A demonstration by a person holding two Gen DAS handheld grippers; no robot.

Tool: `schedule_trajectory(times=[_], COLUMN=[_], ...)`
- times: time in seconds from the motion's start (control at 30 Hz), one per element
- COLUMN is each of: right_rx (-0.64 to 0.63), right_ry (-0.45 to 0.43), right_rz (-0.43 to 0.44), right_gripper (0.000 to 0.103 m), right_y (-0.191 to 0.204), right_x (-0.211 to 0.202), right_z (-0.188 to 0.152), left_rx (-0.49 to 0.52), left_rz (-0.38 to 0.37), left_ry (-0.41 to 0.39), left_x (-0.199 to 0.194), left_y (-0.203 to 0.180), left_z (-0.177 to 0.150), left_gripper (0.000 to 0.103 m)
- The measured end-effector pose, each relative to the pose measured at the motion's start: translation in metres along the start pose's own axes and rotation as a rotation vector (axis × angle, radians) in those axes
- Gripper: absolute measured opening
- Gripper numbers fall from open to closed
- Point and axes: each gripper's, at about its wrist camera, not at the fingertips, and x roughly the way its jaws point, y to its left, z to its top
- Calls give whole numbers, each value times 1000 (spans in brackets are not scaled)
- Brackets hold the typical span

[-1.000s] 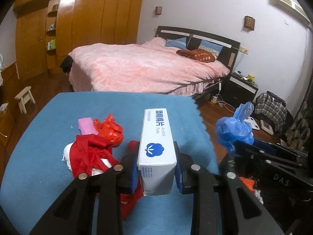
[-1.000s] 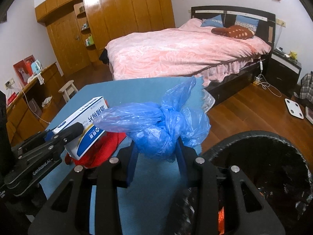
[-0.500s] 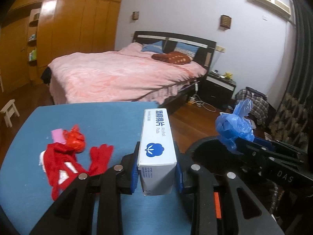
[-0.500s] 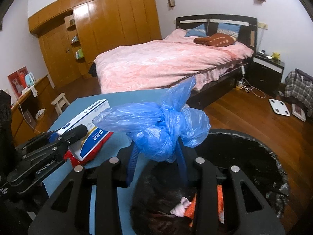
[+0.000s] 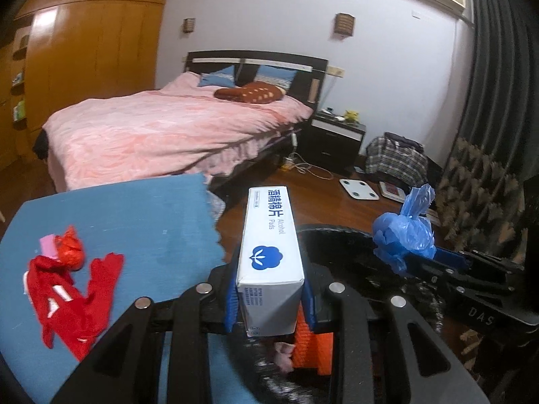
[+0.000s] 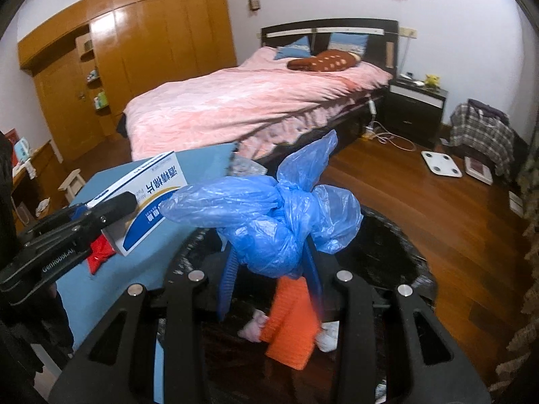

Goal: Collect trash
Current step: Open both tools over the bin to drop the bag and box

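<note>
A bedroom with a pink-covered bed (image 5: 175,134), wooden wardrobes (image 6: 134,54) and a polished wood floor (image 6: 438,208). In front of the bed stands a table under a blue cloth (image 5: 134,222), and just beside its edge is a round bin with a black liner (image 6: 404,245).

The left gripper (image 5: 271,298) is clamped on a white and blue box (image 5: 271,256), its blue pads pressing both long sides. The box is held over the near rim of the bin, past the table's edge. Its top reads "Alcohol Pads" with Chinese characters above and a blue cotton-flower logo below. The gripper's arm, seen from the right wrist camera, reads "GenRobot.AI".

The right gripper (image 6: 269,272) is closed around a knotted blue plastic bag (image 6: 276,222), held above the open bin. In the left wrist view its body shows the letters "DAS".

Inside the bin lie an orange ribbed piece (image 6: 291,326) and crumpled pinkish tissue (image 6: 254,328).

On the blue cloth remain a red crumpled cloth (image 5: 74,299), a red plastic wad (image 5: 69,249) and a small pink piece (image 5: 47,245), close together near the left side
</note>
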Motion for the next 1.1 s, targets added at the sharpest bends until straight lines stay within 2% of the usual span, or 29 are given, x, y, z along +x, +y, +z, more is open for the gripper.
schedule_trajectory(times=[0.13, 0.3, 0.33, 0.4, 0.43, 0.53, 0.6, 0.63, 0.67, 0.7, 0.8, 1.1], right_rx=[20, 29, 31, 35, 34, 35, 38, 38, 37, 34, 21, -23], right_ry=[8, 21, 24, 24, 23, 16, 1, -9, -14, -20, -40, -62], right_rz=[-29, -61, -65, -76, -81, -93, -93, -93, -92, -90, -78, 2], right_gripper=[35, 41, 44, 57, 59, 75, 88, 91, 93, 94, 96, 97], right_y=[-15, -27, -28, -31, -32, -32, -30, -29, -29, -26, -18, 31], right_x=[-2, -1, 0, 0, 0, -1, -3, -4, -5, -6, -8, 0], right_z=[-8, -18, -19, -22, -23, -25, -25, -25, -24, -23, -20, -5], left_rx=[31, 51, 49, 48, 47, 40, 34, 30, 27, 22, 15, -46], left_rz=[-34, -67, -75, -73, -69, -55, -39, -21, -9, 6, 29, 140], left_ry=[22, 51, 55, 57, 53, 46, 40, 33, 27, 13, 0, -28], left_x=[12, 19, 19, 18, 17, 14, 11, 7, 5, 1, -7, -40], left_y=[-19, -32, -32, -30, -28, -22, -16, -12, -9, -4, 5, 52], left_z=[-1, -4, -4, -3, -3, -3, -2, -3, -3, -3, -4, -13], left_gripper=[30, 32, 34, 51, 53, 60, 71, 75, 84, 89, 94, 97])
